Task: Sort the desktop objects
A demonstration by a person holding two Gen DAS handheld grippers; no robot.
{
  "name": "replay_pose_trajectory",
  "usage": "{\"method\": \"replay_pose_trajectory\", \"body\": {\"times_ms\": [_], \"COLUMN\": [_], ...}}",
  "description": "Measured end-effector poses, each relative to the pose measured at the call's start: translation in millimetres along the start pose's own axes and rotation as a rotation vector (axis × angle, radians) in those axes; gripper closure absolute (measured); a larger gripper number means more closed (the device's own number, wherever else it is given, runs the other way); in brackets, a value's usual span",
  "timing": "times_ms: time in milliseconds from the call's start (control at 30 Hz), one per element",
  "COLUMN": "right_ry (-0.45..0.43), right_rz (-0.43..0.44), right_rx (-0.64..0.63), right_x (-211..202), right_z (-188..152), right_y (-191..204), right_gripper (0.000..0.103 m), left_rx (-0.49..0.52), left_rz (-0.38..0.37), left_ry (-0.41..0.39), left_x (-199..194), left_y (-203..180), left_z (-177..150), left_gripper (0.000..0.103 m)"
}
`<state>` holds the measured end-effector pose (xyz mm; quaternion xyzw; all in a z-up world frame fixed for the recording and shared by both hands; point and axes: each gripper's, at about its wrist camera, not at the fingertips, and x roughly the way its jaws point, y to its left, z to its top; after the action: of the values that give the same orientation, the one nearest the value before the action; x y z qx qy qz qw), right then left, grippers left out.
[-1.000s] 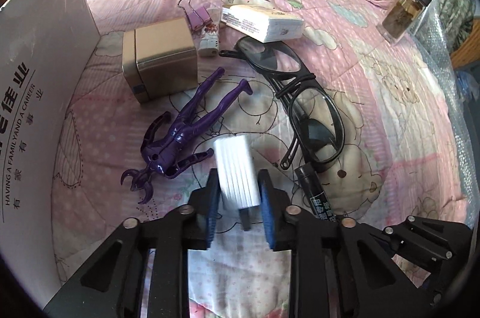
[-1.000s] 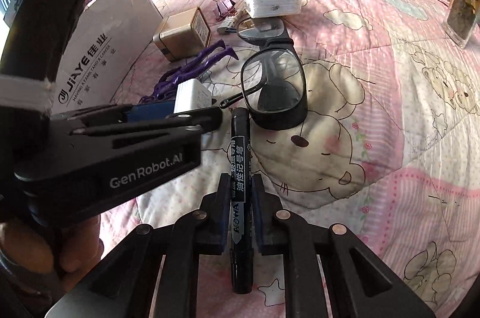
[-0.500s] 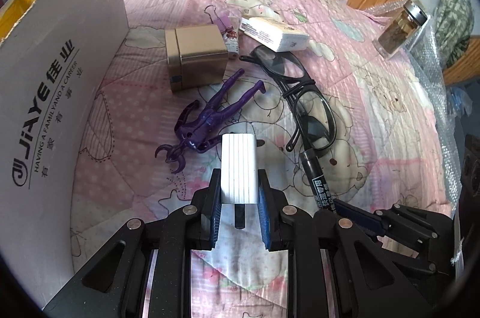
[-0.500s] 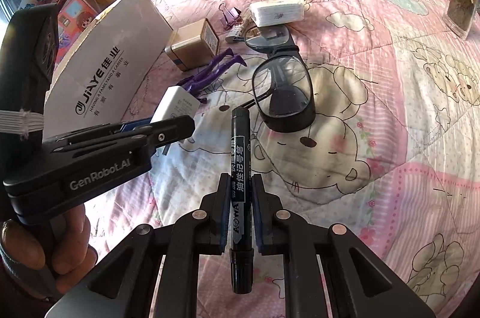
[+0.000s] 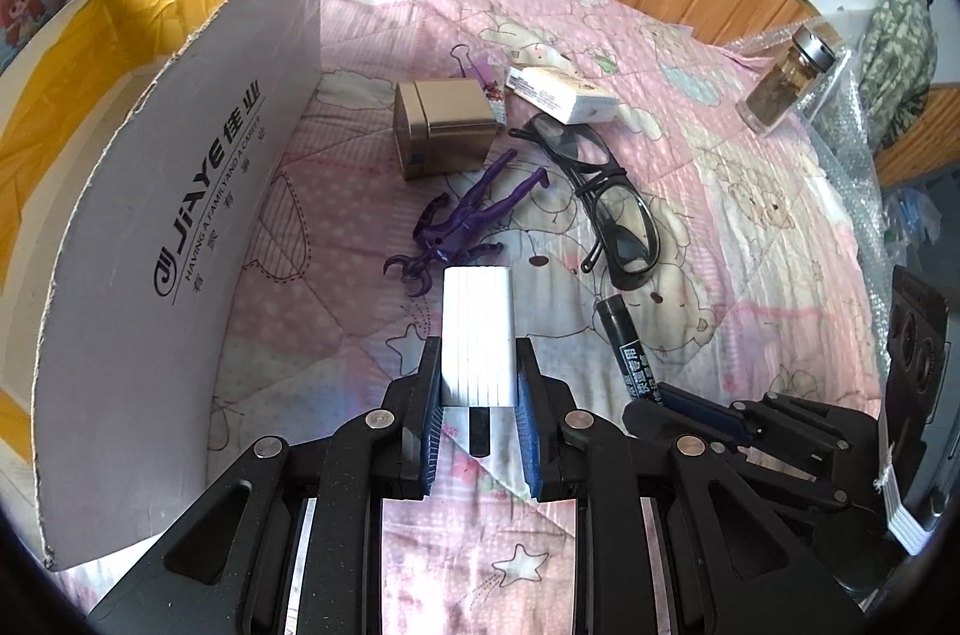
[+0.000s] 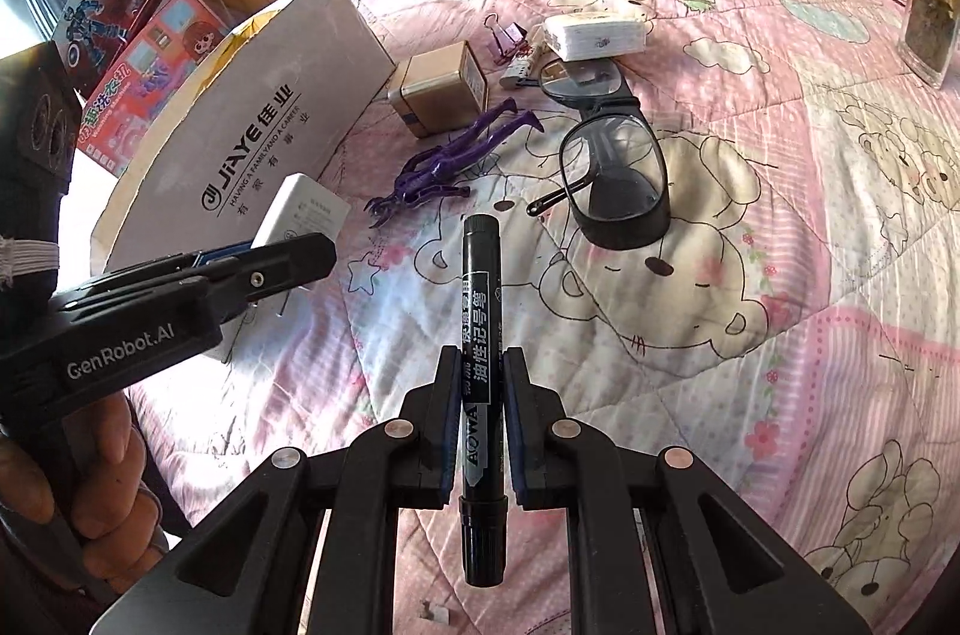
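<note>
My left gripper (image 5: 478,365) is shut on a white ribbed charger plug (image 5: 478,335) and holds it above the pink quilt (image 5: 750,227); the charger also shows in the right wrist view (image 6: 303,212). My right gripper (image 6: 480,371) is shut on a black marker pen (image 6: 480,311), lifted off the quilt; the marker also shows in the left wrist view (image 5: 627,341). A purple figurine (image 5: 468,221), black glasses (image 5: 606,203), a gold tin box (image 5: 444,134), a white packet (image 5: 561,92) and a purple binder clip (image 6: 507,35) lie on the quilt.
An open white cardboard box (image 5: 180,215) with a yellow lining stands at the left. A glass jar (image 5: 786,80) stands at the far right by bubble wrap. Toy boxes (image 6: 132,53) lean behind the cardboard box. A wooden wall runs along the back.
Both grippers have risen and pulled back from the quilt with the charger and the marker. The cardboard box's yellow inside has come into the left view.
</note>
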<state>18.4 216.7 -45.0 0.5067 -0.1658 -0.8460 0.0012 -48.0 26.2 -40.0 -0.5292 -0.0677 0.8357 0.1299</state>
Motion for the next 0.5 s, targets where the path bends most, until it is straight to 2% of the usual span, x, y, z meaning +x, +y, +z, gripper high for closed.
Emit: {"method": "replay_pose_trajectory", "body": {"times_ms": [500], "right_ry": [-0.032], "right_rz": [-0.065], "right_rx": [-0.081], "right_x": [-16], "right_z": [-13], "right_y": [37], "right_gripper": [0.088], "left_rx": [0.016], "left_rz": [-0.037], "left_ry": [-0.055], "left_x": [-39], "left_y": [-3], "left_z": [-15], "left_gripper": [0.081]}}
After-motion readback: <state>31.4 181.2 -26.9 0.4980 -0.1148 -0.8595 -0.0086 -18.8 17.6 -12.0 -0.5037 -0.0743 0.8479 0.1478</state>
